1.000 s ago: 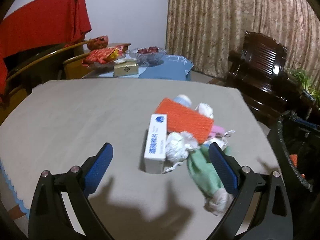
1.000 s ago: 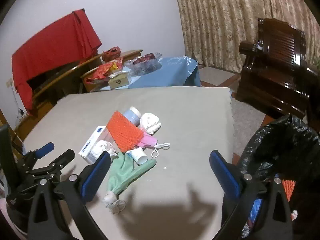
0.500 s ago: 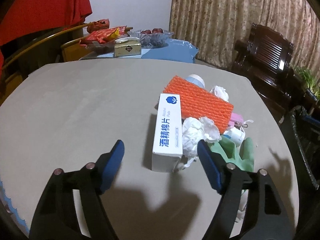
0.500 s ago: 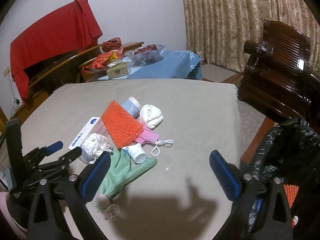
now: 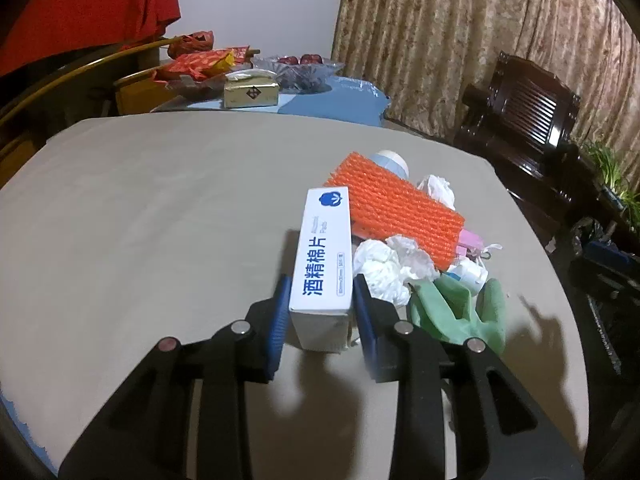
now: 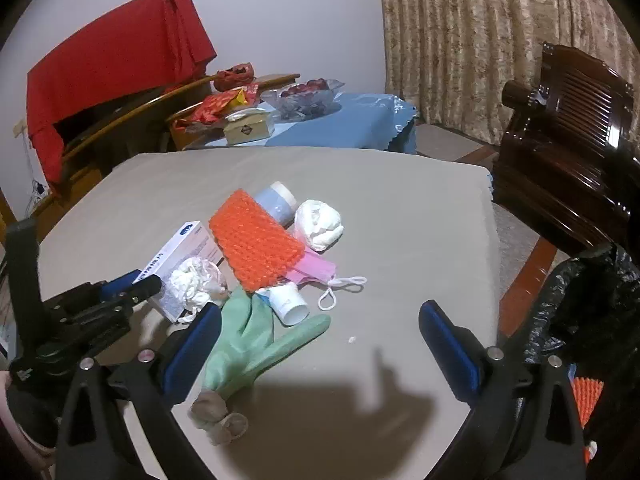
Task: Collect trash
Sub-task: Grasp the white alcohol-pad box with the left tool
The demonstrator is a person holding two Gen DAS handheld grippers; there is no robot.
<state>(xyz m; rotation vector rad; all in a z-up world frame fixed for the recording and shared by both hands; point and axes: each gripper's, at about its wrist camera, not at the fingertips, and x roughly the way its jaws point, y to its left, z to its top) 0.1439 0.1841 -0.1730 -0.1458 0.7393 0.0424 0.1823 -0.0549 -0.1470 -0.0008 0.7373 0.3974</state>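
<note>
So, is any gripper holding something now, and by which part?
The left gripper is closing around the near end of the white cardboard box, one pad on each long side. The right gripper holds nothing.

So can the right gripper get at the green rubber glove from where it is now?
Probably yes: the right gripper is open, the green rubber glove lies just inside its left finger, and nothing covers its near end.

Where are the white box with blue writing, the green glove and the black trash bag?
white box (image 5: pixel 322 264), left wrist view, printed top face
green glove (image 6: pixel 256 336), right wrist view, palm
black trash bag (image 6: pixel 580 300), right wrist view, crinkled rim
</note>
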